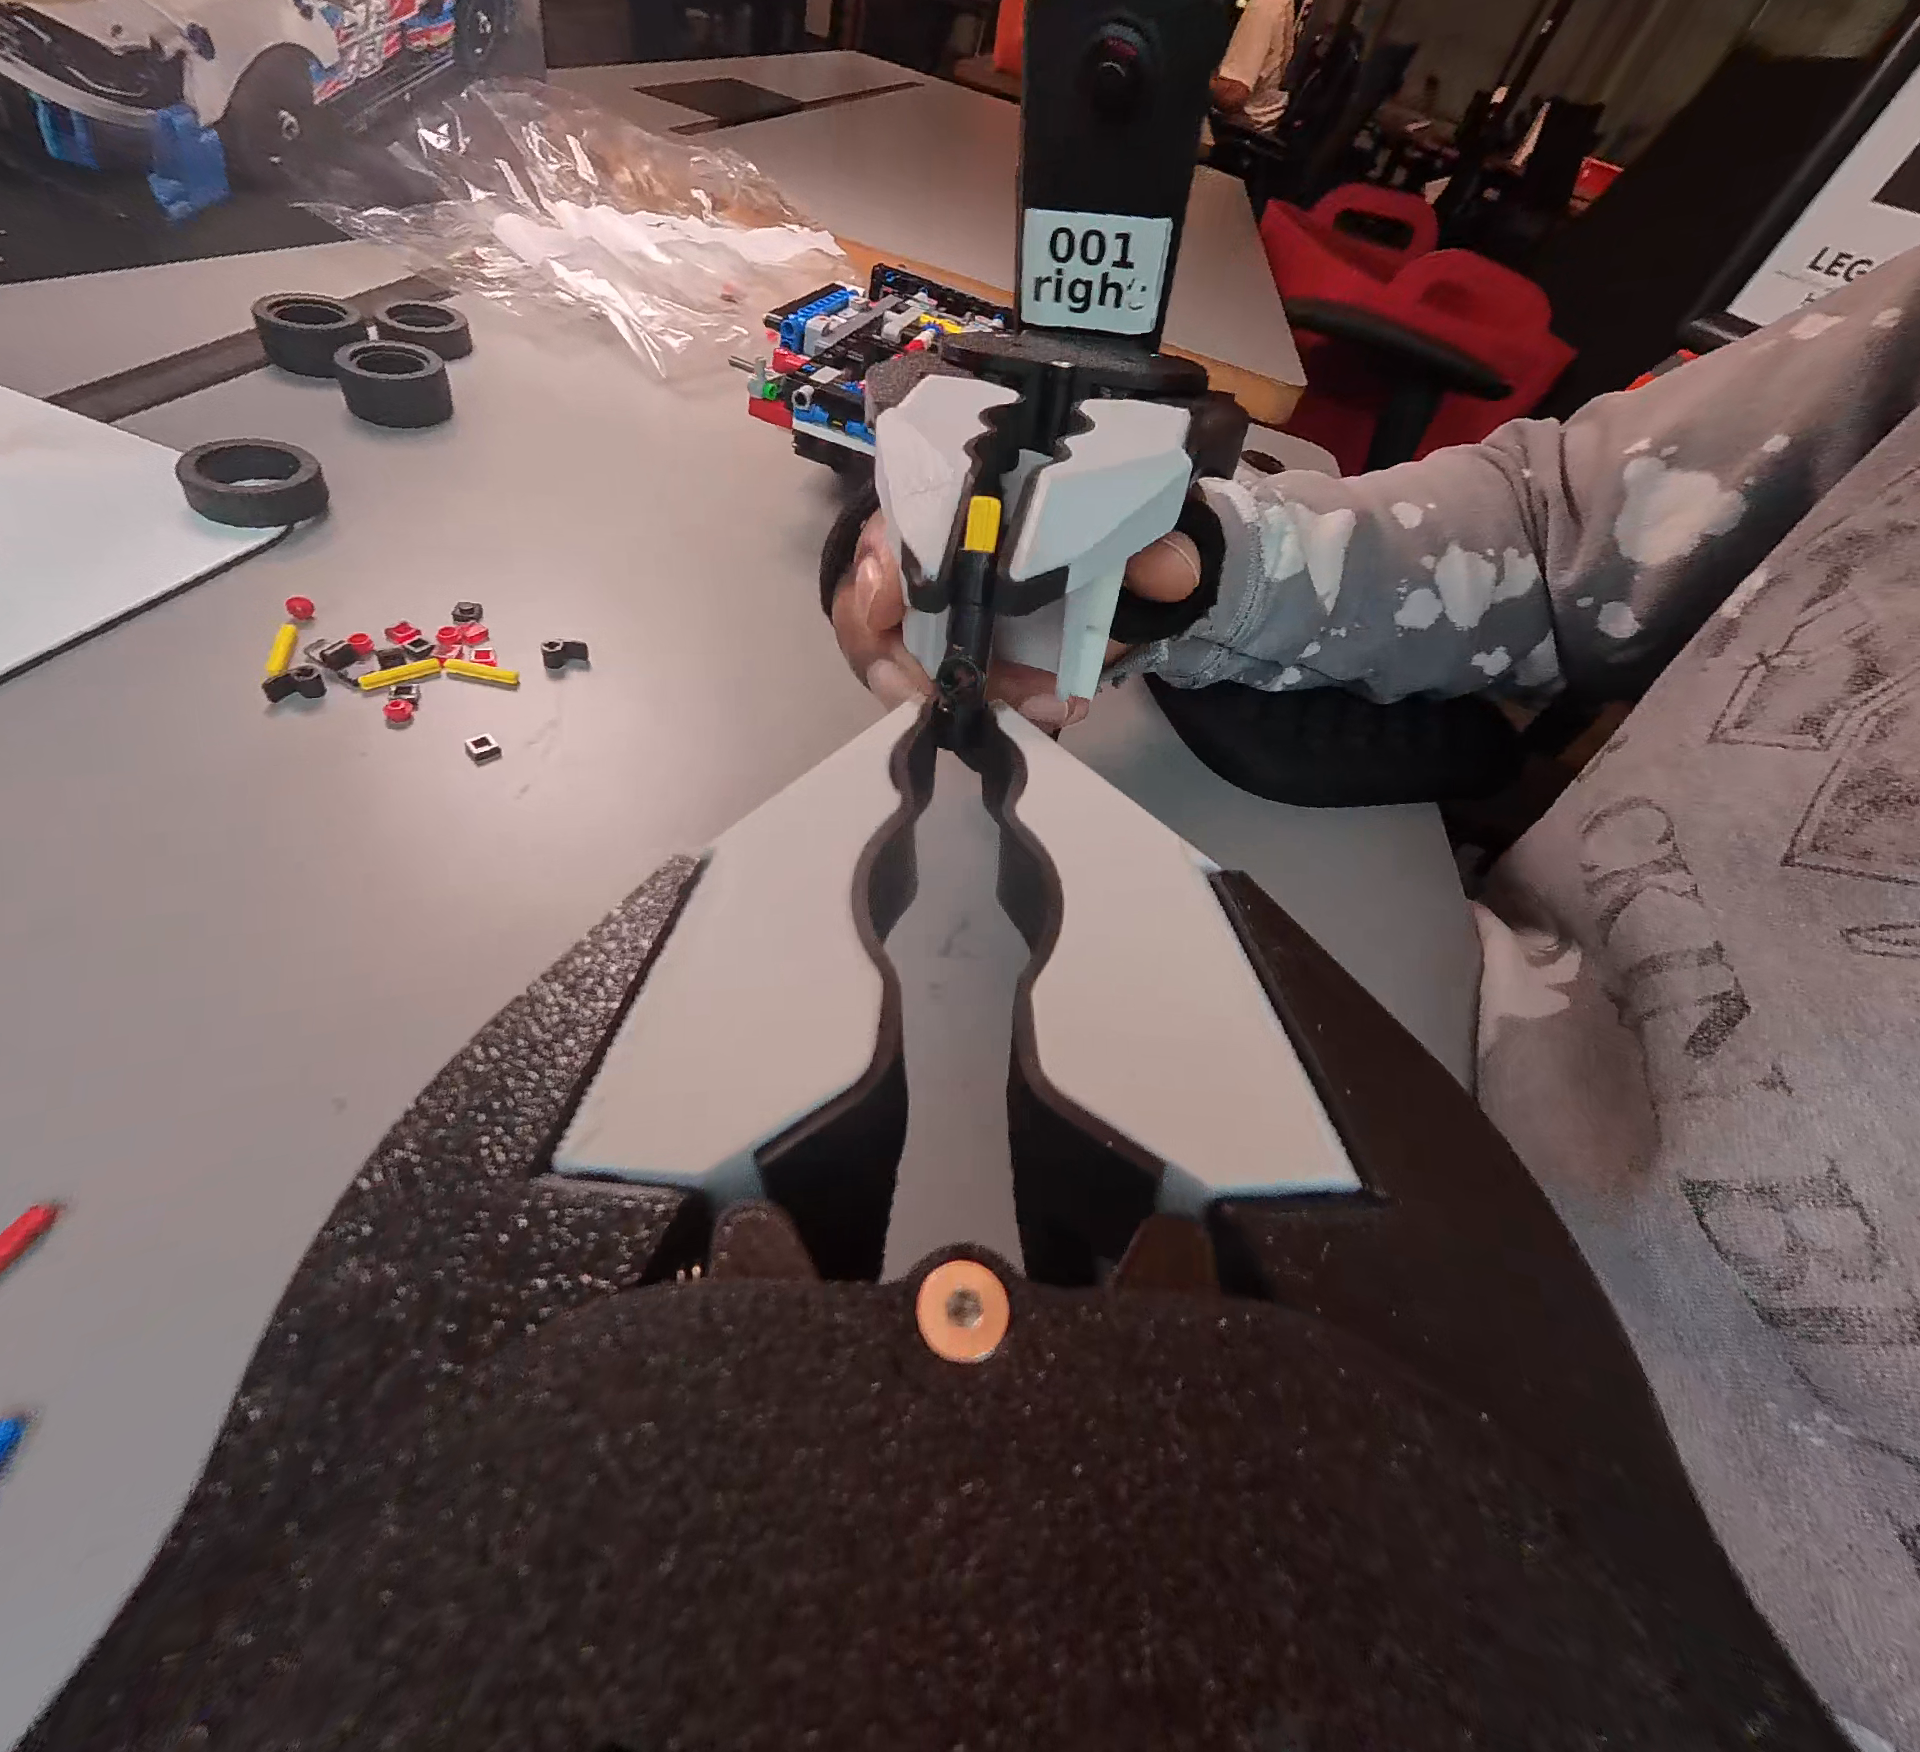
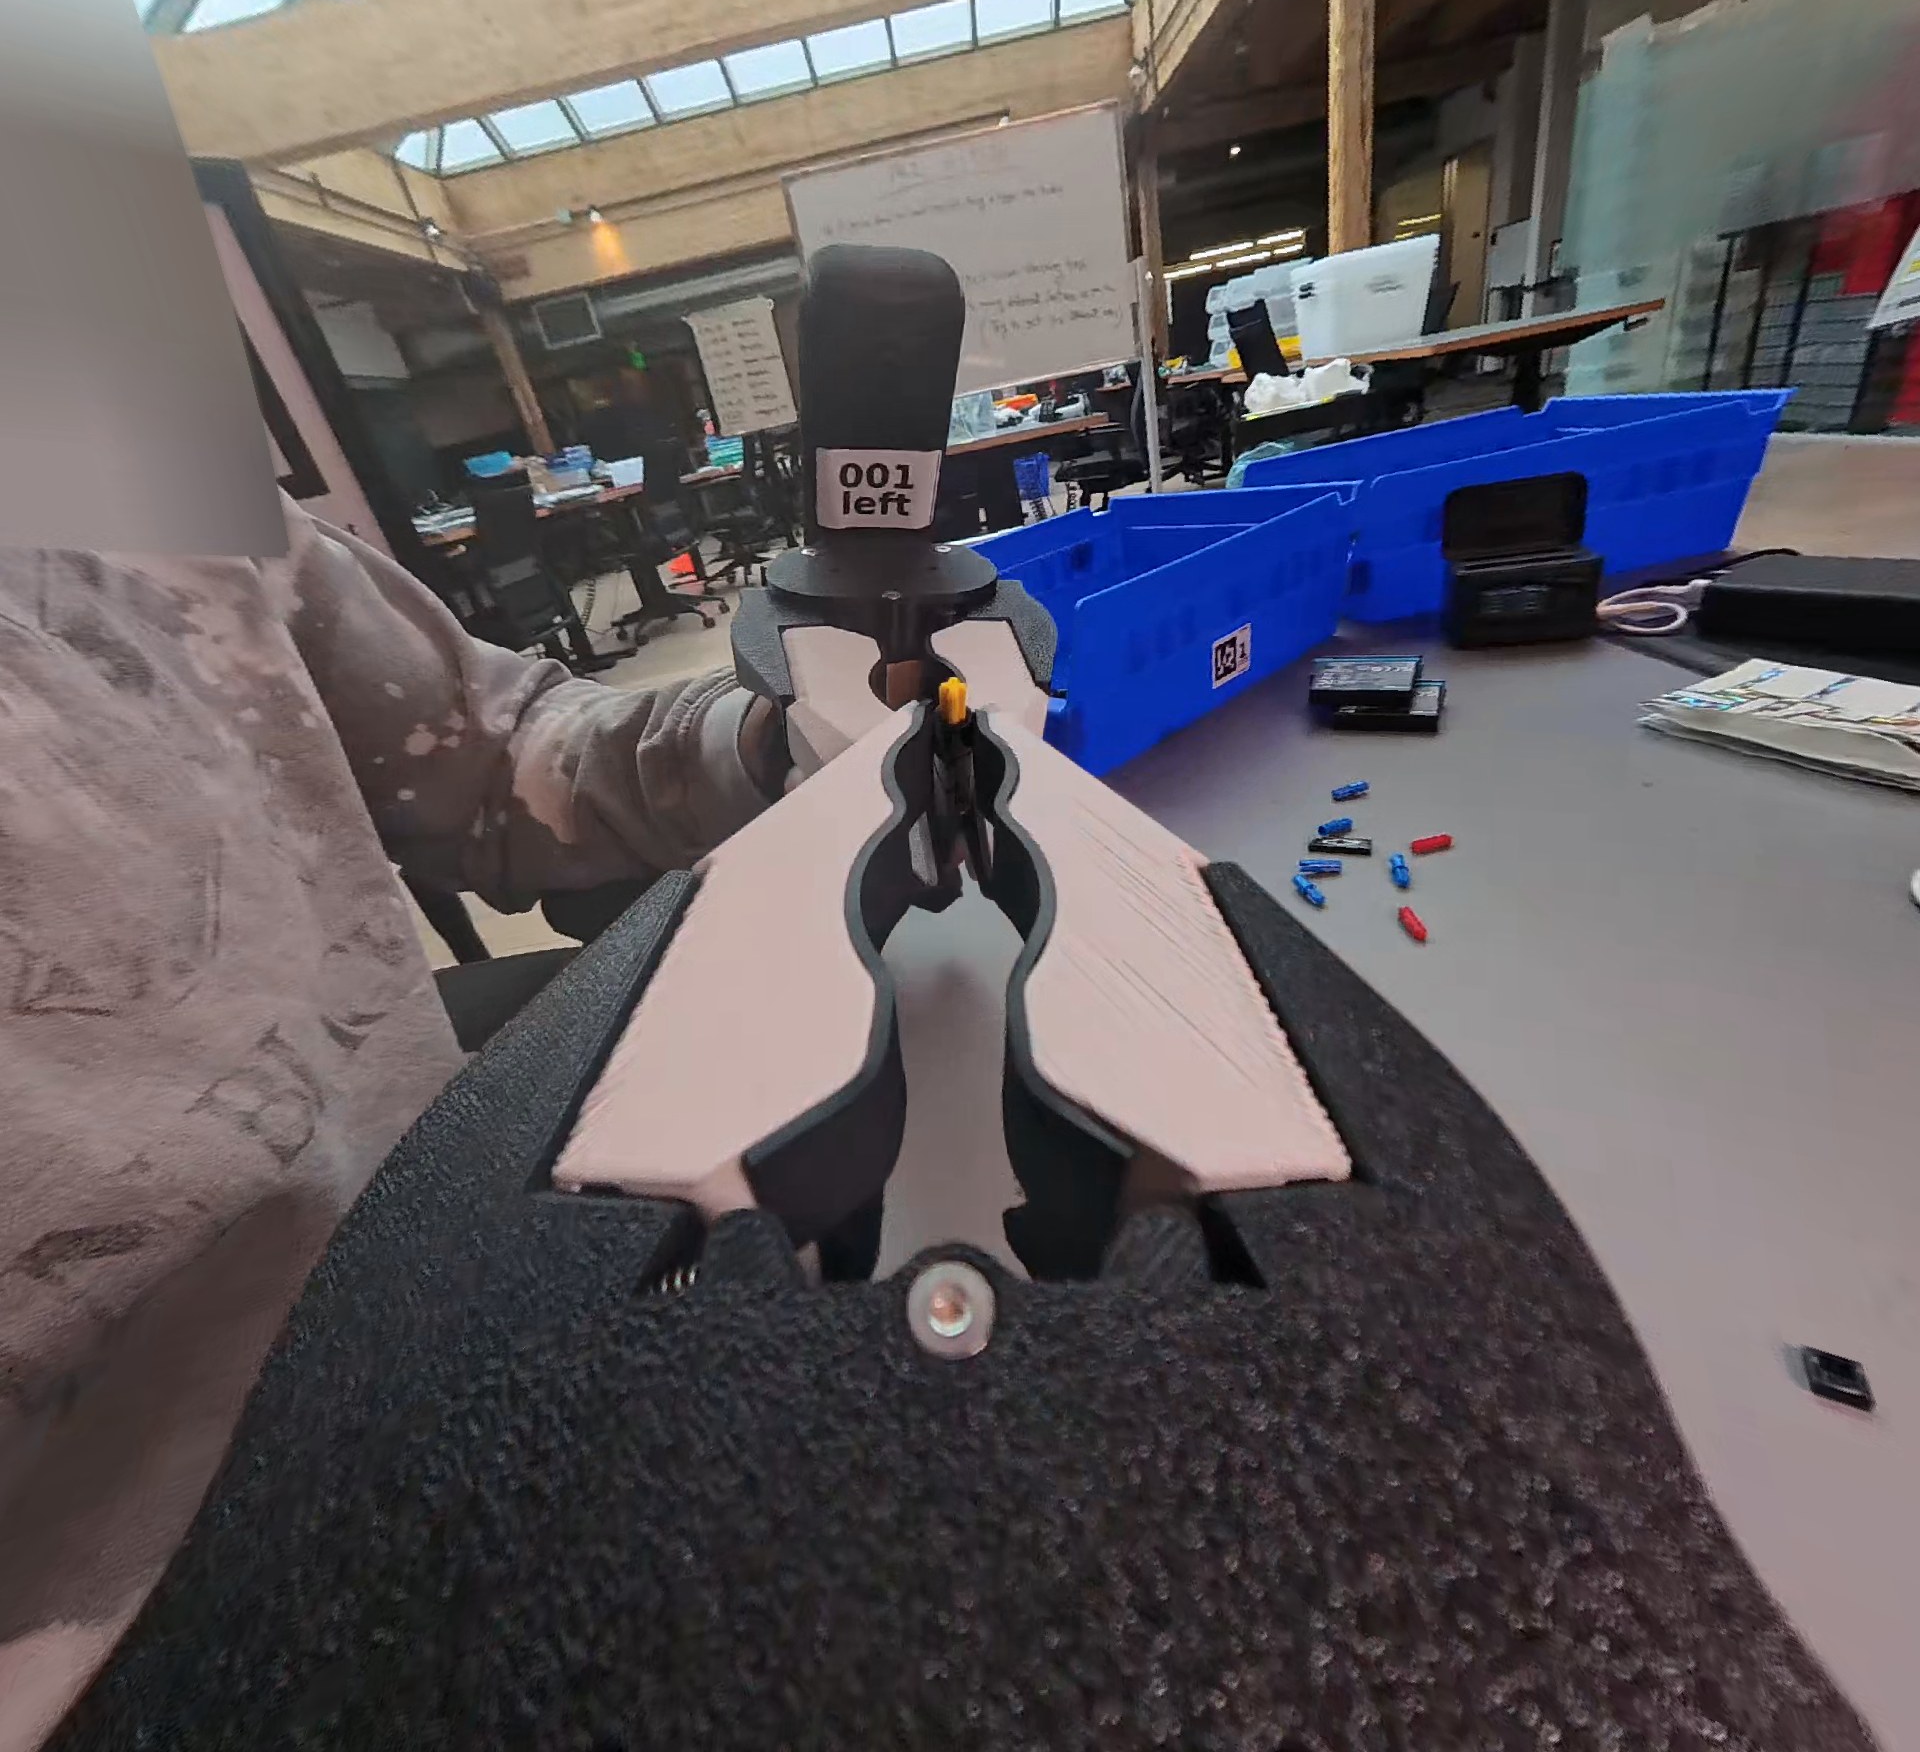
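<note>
Clenched at 12 o'clock, left gripper (image 1: 958,715) jaws pinching the lower end of a black axle piece (image 1: 971,601) with yellow bush, long axis upright into right gripper (image 1: 995,497) jaws, likewise grasping it above the desk (image 1: 623,767).

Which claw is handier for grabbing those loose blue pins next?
Likely right: the blue pins lie close beside the right gripper, in its view. Both it and the left gripper clamp one black-and-yellow rod.

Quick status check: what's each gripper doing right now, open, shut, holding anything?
Left gripper: shut on the lower end of the black rod.
Right gripper: shut on the same rod, near its yellow piece.
</note>
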`<state>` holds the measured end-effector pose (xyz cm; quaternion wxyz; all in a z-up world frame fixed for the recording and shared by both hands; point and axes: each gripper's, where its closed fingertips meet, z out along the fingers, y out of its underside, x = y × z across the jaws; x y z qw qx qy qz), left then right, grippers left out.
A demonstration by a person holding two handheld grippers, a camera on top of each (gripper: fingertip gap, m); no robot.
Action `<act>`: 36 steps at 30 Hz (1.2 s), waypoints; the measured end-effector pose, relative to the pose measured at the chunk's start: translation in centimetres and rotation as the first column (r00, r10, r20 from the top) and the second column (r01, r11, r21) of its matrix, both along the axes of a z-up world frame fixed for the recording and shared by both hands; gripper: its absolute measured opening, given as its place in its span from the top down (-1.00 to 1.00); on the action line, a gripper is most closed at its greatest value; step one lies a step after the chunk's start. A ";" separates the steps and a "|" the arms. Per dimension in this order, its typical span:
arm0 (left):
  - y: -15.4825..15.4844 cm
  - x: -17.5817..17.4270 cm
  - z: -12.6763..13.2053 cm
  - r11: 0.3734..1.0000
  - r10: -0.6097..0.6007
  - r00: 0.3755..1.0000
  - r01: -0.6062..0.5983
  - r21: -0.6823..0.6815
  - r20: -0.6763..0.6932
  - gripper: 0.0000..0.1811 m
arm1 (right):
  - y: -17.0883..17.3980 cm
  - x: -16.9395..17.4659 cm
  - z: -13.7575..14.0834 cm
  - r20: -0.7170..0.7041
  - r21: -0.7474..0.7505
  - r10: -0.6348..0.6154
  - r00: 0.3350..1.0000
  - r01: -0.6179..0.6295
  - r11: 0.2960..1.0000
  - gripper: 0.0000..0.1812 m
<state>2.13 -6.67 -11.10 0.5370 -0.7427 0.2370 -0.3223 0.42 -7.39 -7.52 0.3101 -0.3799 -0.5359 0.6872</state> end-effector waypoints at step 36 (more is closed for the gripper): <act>1.0 -1.5 -2.0 0.988 0.063 0.996 -0.053 -0.143 0.069 0.95 | 3.2 0.1 -1.3 0.240 0.021 0.092 0.966 -0.100 0.995 0.72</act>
